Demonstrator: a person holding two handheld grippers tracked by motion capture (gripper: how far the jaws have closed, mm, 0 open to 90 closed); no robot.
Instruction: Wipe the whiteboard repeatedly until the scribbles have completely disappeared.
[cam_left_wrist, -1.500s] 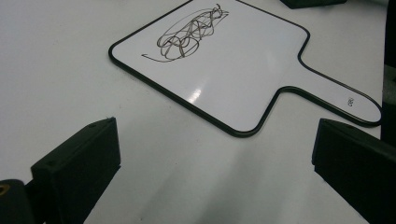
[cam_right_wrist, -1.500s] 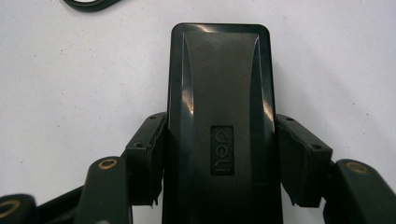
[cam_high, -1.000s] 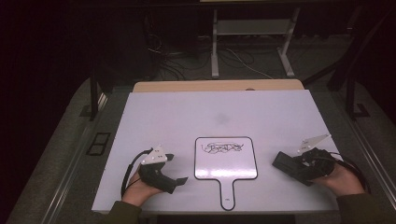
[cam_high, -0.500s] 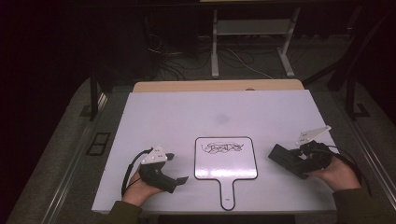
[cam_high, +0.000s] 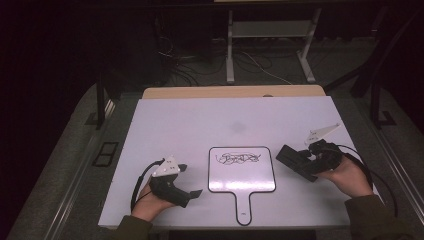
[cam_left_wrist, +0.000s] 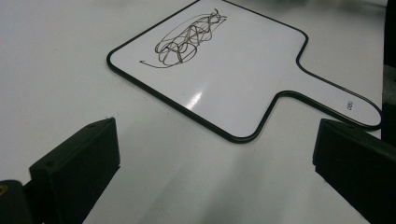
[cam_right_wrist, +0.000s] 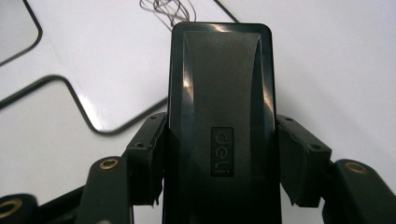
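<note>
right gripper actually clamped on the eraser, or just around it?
Touching. The right gripper view shows the right gripper with both jaws pressed flush against the sides of the black eraser, no gap visible.

The table (cam_high: 190, 125) is seen from above by the high view, from the person's side, facing forward and down; floor and stands beyond are taken in. The left gripper view is set low and close over the tabletop, aimed along its jaws at the small whiteboard (cam_left_wrist: 224, 70). The right gripper view is held closer, aimed along its jaws over the black eraser (cam_right_wrist: 219, 126). The whiteboard (cam_high: 241, 169) and its scribble (cam_right_wrist: 168, 9) are shared by all three views.
</note>
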